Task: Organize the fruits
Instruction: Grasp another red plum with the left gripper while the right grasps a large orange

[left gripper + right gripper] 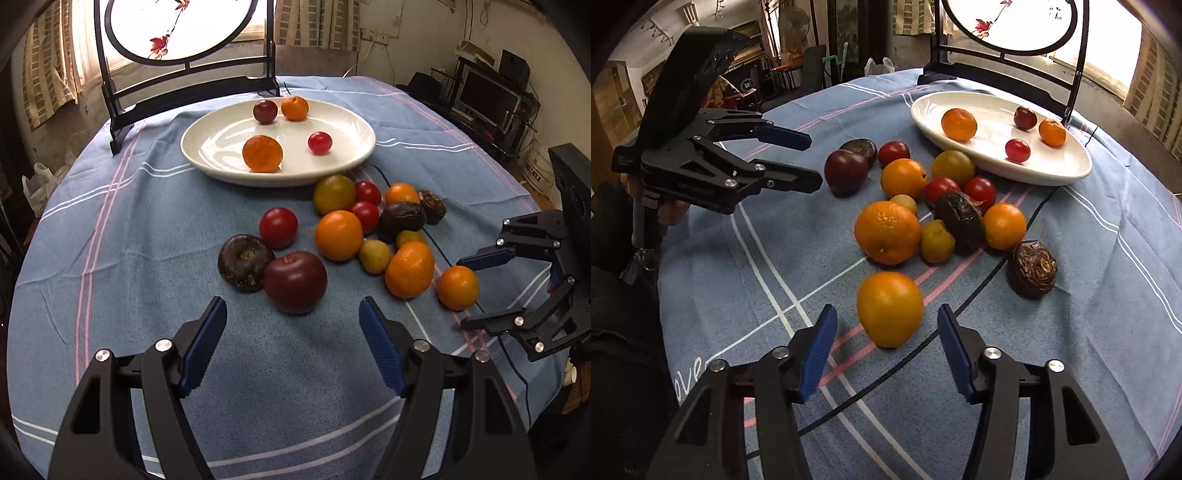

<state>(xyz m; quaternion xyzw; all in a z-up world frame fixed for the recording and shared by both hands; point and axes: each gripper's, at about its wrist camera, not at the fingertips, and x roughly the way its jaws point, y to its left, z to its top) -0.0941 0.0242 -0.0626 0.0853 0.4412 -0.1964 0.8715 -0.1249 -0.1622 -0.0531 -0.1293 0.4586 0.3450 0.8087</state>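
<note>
Left gripper (293,314) open at bottom centre, dark plum (294,281) just ahead, white plate (207,146) with four fruits upper centre, right gripper (467,291) around an orange (458,287) at right

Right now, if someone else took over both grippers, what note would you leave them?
Left gripper: jaws open, empty, just short of the dark red plum on the blue striped cloth.
Right gripper: jaws open around the lone orange tangerine nearest it, pads not touching it yet.
Done: four fruits sit in the white oval plate: two tangerines, one dark plum, one red cherry tomato.
Left: the rest of the pile still lies on the cloth beside the plate: tangerines, red tomatoes, yellow-green fruits, dark brown wrinkled ones.
</note>
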